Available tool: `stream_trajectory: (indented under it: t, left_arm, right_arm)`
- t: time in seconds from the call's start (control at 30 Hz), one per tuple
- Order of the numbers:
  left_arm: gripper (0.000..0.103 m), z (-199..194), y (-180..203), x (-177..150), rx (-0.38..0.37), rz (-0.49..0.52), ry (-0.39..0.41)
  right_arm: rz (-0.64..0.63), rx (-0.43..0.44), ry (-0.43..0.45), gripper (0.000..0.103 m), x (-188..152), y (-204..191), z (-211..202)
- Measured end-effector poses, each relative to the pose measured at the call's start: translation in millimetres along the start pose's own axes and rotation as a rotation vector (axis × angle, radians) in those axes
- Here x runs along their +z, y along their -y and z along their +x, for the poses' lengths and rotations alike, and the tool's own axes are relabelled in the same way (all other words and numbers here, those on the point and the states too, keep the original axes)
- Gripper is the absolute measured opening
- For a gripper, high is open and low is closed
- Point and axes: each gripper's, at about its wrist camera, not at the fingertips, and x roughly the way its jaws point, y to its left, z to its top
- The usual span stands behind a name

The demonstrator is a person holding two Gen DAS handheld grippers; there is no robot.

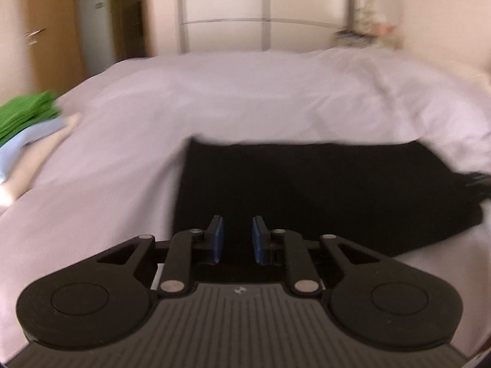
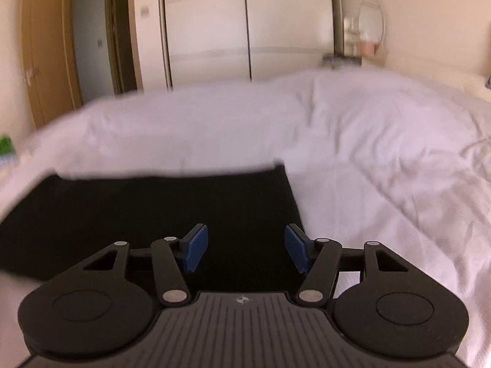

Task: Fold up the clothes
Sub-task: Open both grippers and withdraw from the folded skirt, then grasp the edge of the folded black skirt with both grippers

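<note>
Above the black garment (image 2: pixel 159 208), both grippers level, empty.

A bedroom seen past a white bed, both views somewhat blurred

A rumpled white duvet (image 2: pixel 368 141) fills the middle and right of each frame; behind it, top centre, stands a pale wardrobe (image 2: pixel 245 24) with tall panelled doors, and at upper left a wooden door (image 2: pixel 46 52) hangs open on a dim hallway. At upper right an oval mirror (image 2: pixel 372 18) sits against the cream wall above a small stand crowded with what may be toiletries, a pink pot (image 2: pixel 367 47) among them, and a stack of books or magazines (image 1: pixel 353 37) lies just left of that stand at the far edge of the bed
</note>
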Motion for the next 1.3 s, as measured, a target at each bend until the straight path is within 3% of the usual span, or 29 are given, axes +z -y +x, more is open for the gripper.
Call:
stream_trajectory:
  t: [0.1,0.2,0.4,0.53,0.7,1.0,1.03,1.1,1.13,1.3]
  left_arm:
    - [0.017,20,25,-5,-0.086,0.032,-0.02]
    - [0.023,40,42,-16,-0.151,0.052,-0.047]
    - [0.02,42,34,-49,-0.113,0.06,-0.05]
    - [0.003,39,13,-45,-0.085,-0.031,-0.091]
    - [0.003,32,-2,-35,-0.015,-0.083,-0.118]
    - [0.004,23,2,-23,0.03,-0.066,-0.151]
    - [0.005,21,2,-21,0.025,-0.07,-0.152]
    - [0.017,13,2,-15,0.013,-0.071,-0.13]
    - [0.028,8,3,-12,0.006,-0.067,-0.109]
    - [0.03,3,-3,3,-0.023,-0.017,0.008]
  right_arm:
    - [-0.104,0.038,0.013,0.06,-3,-29,4]
    - [-0.218,0.027,-0.043,0.063,-26,-49,22]
    - [-0.312,0.025,-0.025,0.064,-50,-42,32]
    - [-0.293,0.034,-0.034,0.064,-49,-30,28]
    - [-0.153,-0.008,-0.065,0.073,-48,-6,19]
    - [-0.111,-0.006,-0.096,0.073,-43,0,19]
    - [-0.105,-0.003,-0.102,0.073,-41,0,19]
    - [-0.085,0.0,-0.11,0.073,-35,2,16]
    - [-0.072,-0.002,-0.108,0.073,-31,2,14]
    - [-0.011,-0.016,-0.029,0.072,-11,10,2]
